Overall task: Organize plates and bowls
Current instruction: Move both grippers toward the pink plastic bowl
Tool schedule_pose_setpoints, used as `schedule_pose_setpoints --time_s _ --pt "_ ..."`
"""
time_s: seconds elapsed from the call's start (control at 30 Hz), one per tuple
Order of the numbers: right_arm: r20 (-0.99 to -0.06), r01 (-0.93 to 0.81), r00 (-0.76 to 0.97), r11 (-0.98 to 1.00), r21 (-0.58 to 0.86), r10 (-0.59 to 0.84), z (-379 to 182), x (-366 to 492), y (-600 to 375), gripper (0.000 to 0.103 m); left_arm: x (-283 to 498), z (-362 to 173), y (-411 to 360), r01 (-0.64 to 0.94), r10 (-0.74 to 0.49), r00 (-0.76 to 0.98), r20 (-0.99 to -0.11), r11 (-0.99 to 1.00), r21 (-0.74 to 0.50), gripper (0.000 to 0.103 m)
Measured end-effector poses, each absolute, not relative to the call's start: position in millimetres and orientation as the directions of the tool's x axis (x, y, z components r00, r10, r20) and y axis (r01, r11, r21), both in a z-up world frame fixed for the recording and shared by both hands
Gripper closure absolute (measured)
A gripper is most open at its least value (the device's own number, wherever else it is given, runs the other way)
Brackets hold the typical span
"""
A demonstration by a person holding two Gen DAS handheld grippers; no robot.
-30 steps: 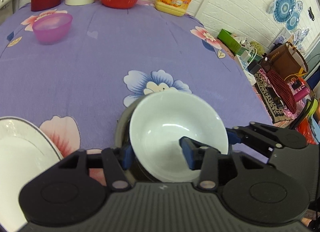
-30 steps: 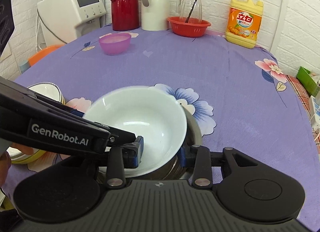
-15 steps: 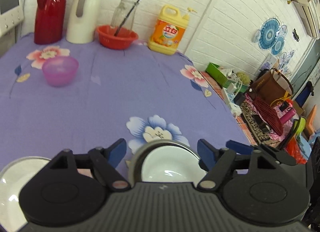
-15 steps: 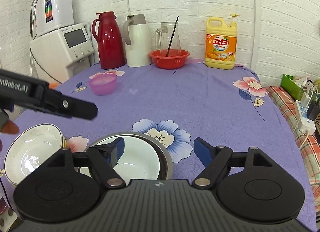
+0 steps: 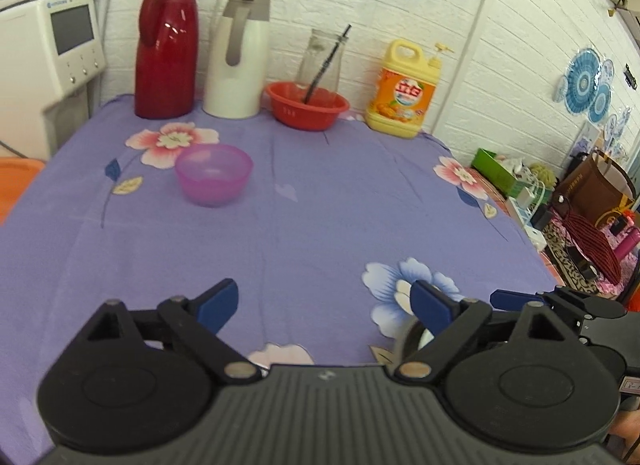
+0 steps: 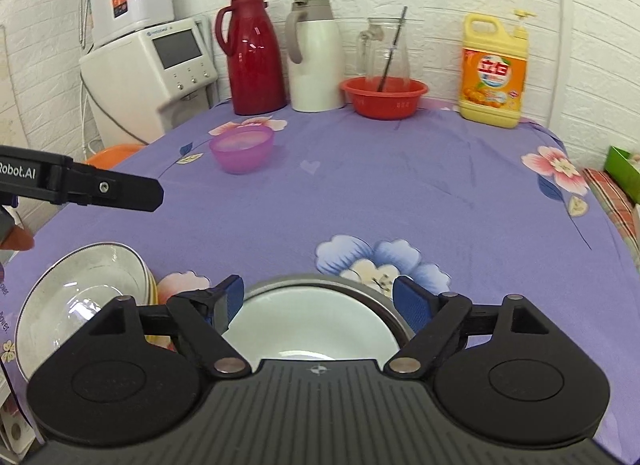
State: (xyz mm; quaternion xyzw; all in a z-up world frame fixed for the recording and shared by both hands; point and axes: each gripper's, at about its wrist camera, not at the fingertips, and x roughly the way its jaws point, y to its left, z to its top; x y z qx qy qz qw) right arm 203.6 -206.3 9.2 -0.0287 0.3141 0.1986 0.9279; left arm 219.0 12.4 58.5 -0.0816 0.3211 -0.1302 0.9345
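Note:
A white bowl (image 6: 308, 329) sits nested inside a metal bowl (image 6: 380, 299) on the purple flowered tablecloth, just below my right gripper (image 6: 318, 301), which is open and empty above it. A stack of white rimmed bowls (image 6: 80, 297) stands to its left. My left gripper (image 5: 324, 303) is open and empty, raised over the cloth; only an edge of the metal bowl (image 5: 406, 335) shows beside its right finger. A purple plastic bowl (image 5: 214, 175) stands farther back, also in the right wrist view (image 6: 242, 149).
Along the back wall stand a red thermos (image 6: 252, 55), a white thermos (image 6: 314, 57), a red basin (image 6: 384, 97) with a glass jug, and a yellow detergent bottle (image 6: 494, 71). A white appliance (image 6: 152, 73) stands at left. The table's right edge (image 5: 520, 233) drops to clutter.
Both grippers let go of the white bowl, leaving it in the metal bowl, opened, and drew back and up. The left gripper has also swung left, away from the bowls.

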Motion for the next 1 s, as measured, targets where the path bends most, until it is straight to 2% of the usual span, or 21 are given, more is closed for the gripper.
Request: schedule_pose_setpoints --time_s 0.37,1.0 --pt "-0.618 -0.472 0.673 0.879 0.063 0.406 15 259 -146 0.0 256 52 77 0.105 -0.231 0.784 -0.577 0.964 -0.242 0.01" --pt "-0.673 -0.553 0.579 0.828 0.09 0.46 1 337 -80 0.0 345 19 162 -0.092 -0.113 0.728 -0.676 0.961 -0.26 0.01"
